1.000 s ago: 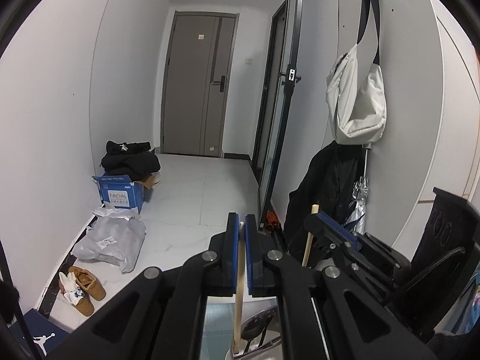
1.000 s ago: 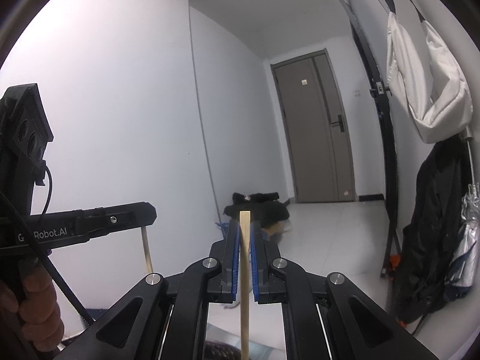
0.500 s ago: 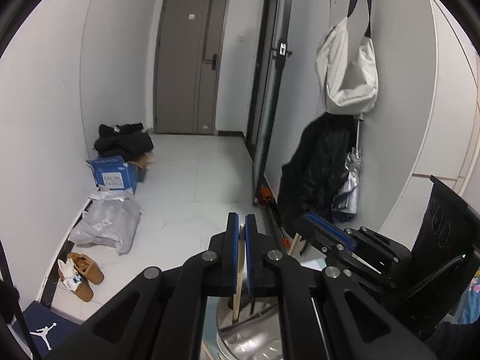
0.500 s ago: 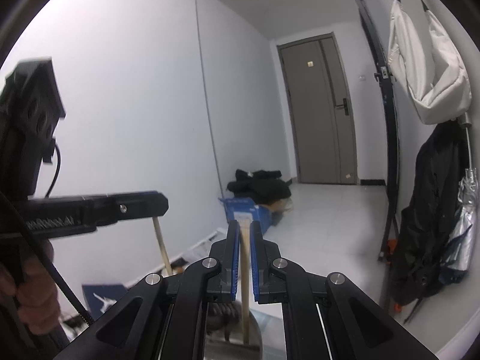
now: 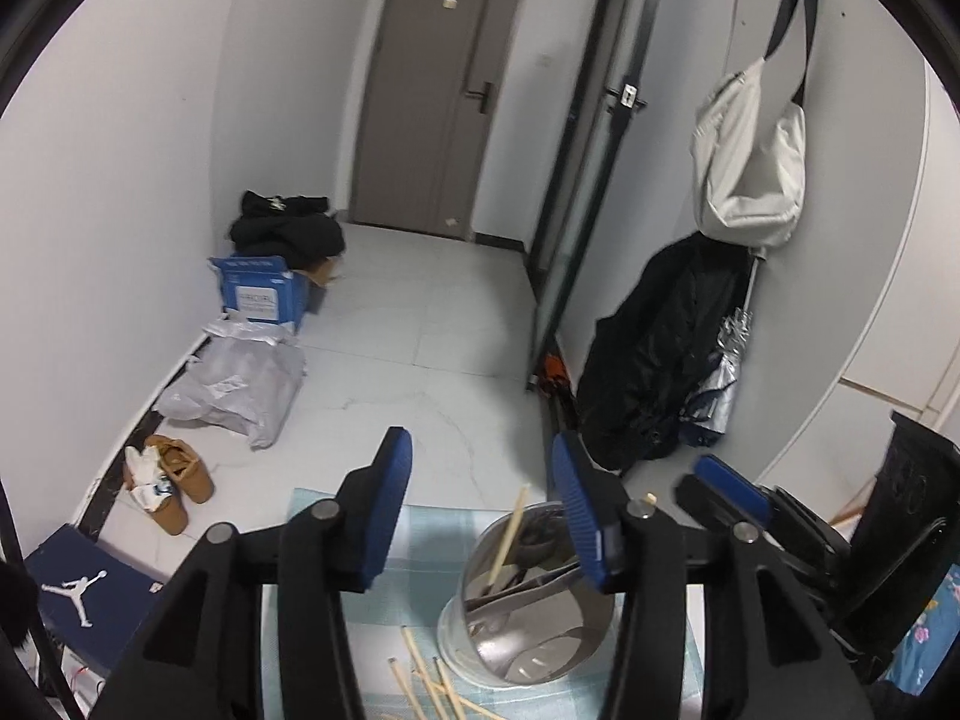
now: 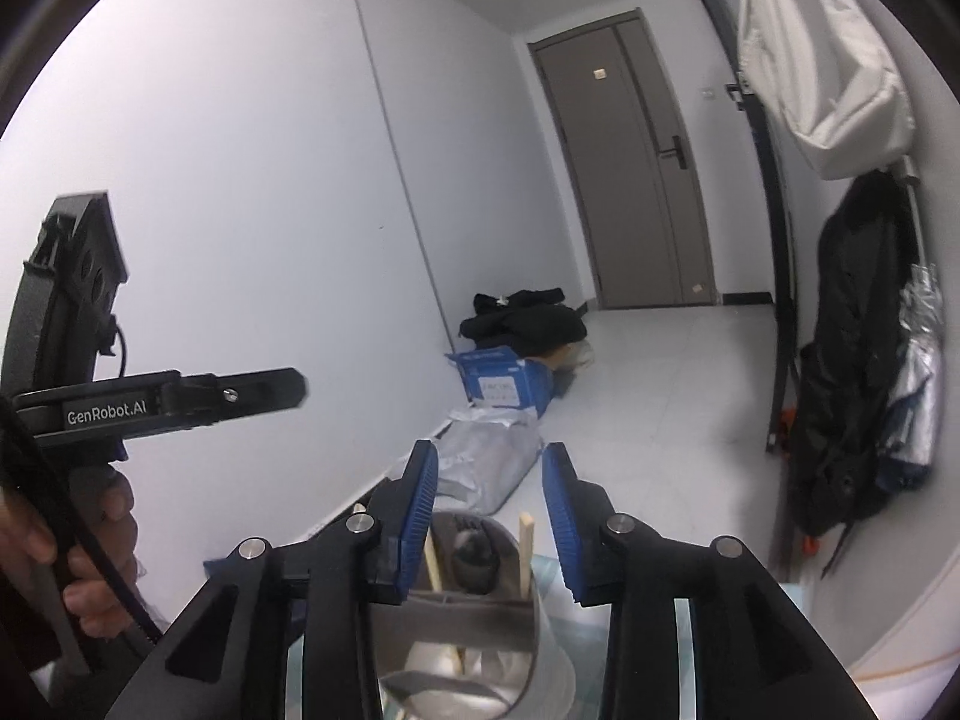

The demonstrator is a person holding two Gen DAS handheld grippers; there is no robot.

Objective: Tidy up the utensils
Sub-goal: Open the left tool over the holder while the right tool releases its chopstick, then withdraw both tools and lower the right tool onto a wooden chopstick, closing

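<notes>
Both claws hang empty with their blue pads spread apart: the left gripper [image 5: 480,510] above the table's pale checked cloth [image 5: 420,588], the right gripper [image 6: 489,516] directly over the shiny metal holder [image 6: 474,648]. Just below and between the right claw's pads, two wooden chopsticks [image 6: 525,546] stand upright in the holder beside dark-handled utensils. Below and slightly left of the left claw, loose chopsticks [image 5: 432,681] lie scattered on the cloth, touching the holder's base. The risk, as I judge it: the light holder sits close beneath both claws, so a careless descent toward the loose sticks could knock it over.
</notes>
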